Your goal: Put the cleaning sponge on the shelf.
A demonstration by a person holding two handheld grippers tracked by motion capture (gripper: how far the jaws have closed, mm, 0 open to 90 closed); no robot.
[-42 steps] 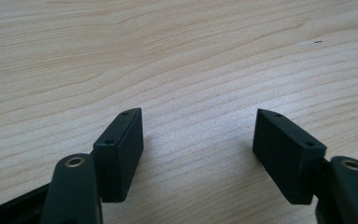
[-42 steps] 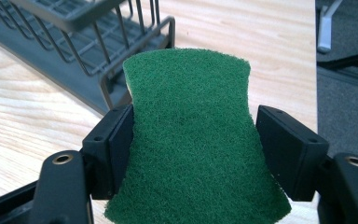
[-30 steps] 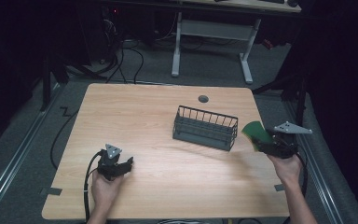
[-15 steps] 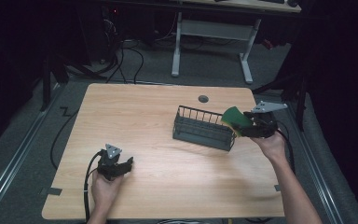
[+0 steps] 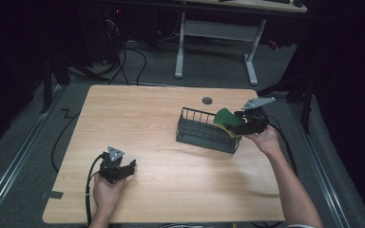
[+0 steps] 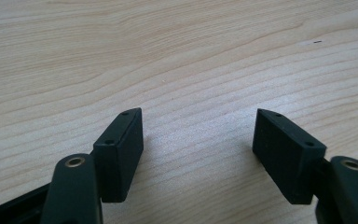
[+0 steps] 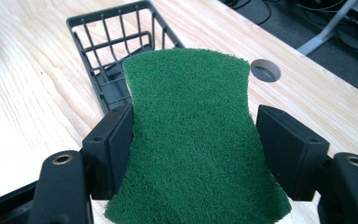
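Right tongs (image 5: 240,124) pinch the green sponge (image 7: 193,135) by its narrow waist, holding it over the near end of the wire basket (image 5: 204,133), while the left tongs (image 6: 198,156) rest spread and empty on the counter (image 5: 142,114).

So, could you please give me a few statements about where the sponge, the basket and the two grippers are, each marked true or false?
1. The right gripper holds a green sponge between its jaws. True.
2. The sponge lies flat on the table. False: it is held above the right end of the wire basket.
3. The left gripper grips a yellow cloth. False: its jaws are open with bare wood between them.
4. The basket is dark wire. True.
5. The left gripper rests inside the basket. False: it sits near the table's front left, far from it.
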